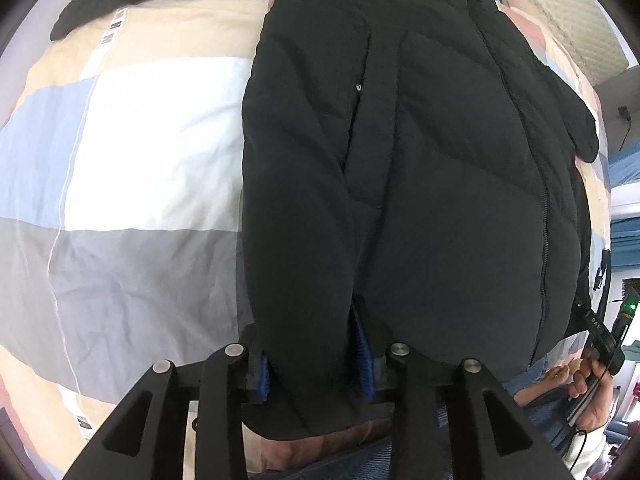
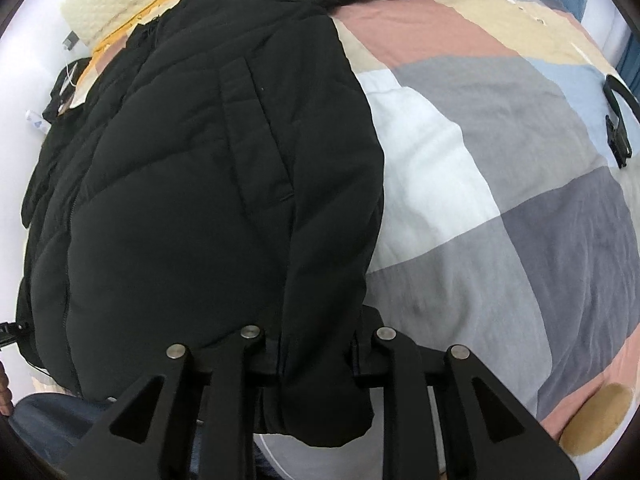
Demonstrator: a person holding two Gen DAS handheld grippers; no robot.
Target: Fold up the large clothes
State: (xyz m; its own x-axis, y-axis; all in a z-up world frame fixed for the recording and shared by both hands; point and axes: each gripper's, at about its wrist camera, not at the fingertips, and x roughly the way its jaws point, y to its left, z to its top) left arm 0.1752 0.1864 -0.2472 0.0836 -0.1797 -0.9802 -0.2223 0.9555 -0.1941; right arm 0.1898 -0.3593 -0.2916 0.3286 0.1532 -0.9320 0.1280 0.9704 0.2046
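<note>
A black puffer jacket [image 1: 420, 160] lies front-up on a patchwork bedspread [image 1: 140, 160], zipper running down its middle. My left gripper [image 1: 316, 368] is shut on the jacket's left sleeve cuff, which hangs between the blue-padded fingers [image 1: 366, 364] at the near hem. In the right wrist view the same jacket [image 2: 192, 200] fills the left half. My right gripper [image 2: 316, 356] is shut on the other sleeve cuff, which drapes down between its jaws.
The bedspread [image 2: 500, 200] has white, grey, blue, pink and beige blocks. A black strap with buckle [image 2: 618, 120] lies at far right. A cream quilted pillow [image 2: 128, 4] sits at the head. A person's hand holding a device [image 1: 592, 380] shows at lower right.
</note>
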